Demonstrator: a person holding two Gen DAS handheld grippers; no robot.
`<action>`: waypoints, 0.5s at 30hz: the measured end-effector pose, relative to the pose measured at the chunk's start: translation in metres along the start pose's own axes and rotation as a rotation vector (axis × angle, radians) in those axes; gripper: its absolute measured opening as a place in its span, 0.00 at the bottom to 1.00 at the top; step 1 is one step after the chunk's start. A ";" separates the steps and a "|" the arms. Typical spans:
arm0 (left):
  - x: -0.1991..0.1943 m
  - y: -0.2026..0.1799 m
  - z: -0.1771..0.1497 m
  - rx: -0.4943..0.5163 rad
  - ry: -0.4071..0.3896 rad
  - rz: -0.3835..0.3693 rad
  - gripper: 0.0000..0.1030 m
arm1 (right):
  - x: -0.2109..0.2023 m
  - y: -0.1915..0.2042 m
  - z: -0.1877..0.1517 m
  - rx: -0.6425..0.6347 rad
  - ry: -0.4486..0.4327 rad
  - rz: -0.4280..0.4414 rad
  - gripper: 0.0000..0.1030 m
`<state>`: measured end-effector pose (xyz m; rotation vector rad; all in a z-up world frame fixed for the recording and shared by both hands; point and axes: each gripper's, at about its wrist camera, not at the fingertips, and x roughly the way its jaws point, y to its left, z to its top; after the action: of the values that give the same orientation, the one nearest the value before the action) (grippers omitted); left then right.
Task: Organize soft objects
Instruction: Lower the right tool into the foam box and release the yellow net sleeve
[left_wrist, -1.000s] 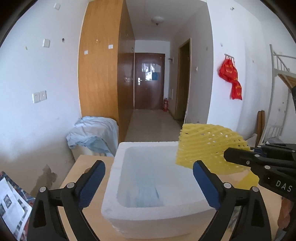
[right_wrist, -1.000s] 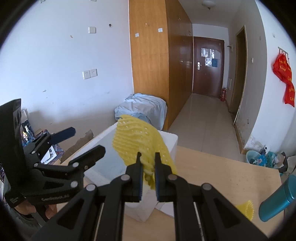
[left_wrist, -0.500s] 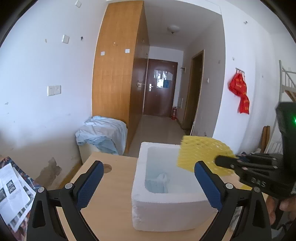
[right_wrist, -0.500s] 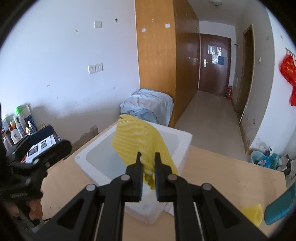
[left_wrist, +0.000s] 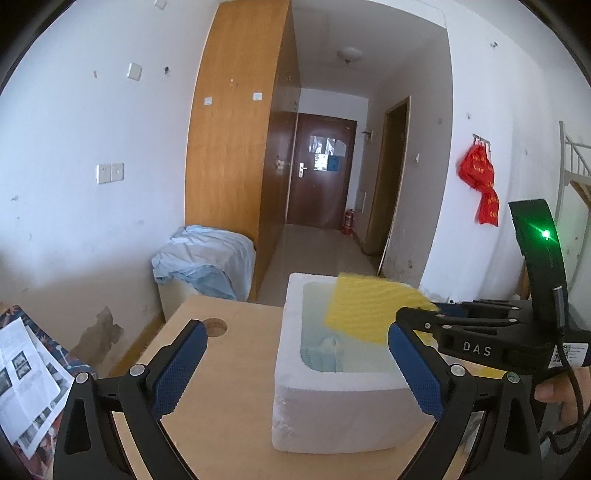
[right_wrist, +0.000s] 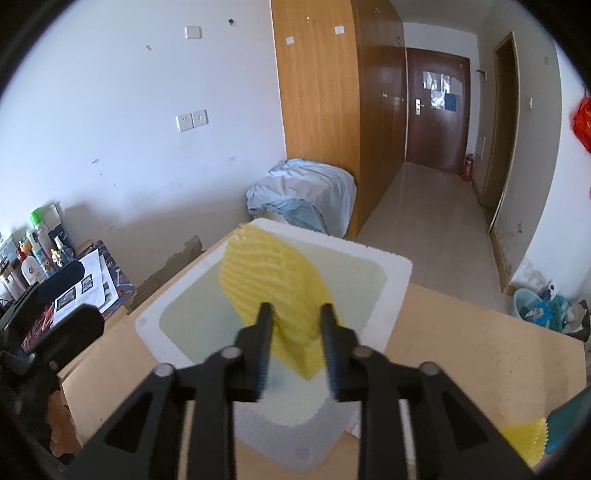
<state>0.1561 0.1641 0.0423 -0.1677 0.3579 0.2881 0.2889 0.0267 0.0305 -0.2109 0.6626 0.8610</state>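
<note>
Right claw (right_wrist: 295, 334) over white foam box (right_wrist: 391, 291), jaws parted, no grip; yellow foam net (right_wrist: 269, 280) between them, blurred, over box opening, looks released mid-drop, cannot tell if touching pads. Left claw (left_wrist: 295, 363) wide open, empty, held back from box over wooden surface (left_wrist: 236, 435). Box interior: pale items at bottom, unclear what. Second yellow foam net (right_wrist: 526, 441) on surface at right, beside teal bottle (right_wrist: 569, 417). Judgement: one net nearly stowed; at least one left.
</note>
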 end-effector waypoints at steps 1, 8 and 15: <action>0.000 0.000 -0.001 0.000 0.001 0.000 0.96 | -0.002 0.000 0.000 -0.001 -0.005 0.001 0.41; -0.001 0.001 -0.001 -0.002 0.006 -0.012 0.96 | -0.012 0.001 0.000 0.017 -0.028 0.007 0.51; -0.011 -0.005 -0.003 0.007 0.004 -0.040 0.96 | -0.031 0.003 -0.006 0.026 -0.044 -0.018 0.62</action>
<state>0.1469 0.1560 0.0438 -0.1685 0.3587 0.2473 0.2693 0.0063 0.0457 -0.1733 0.6296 0.8374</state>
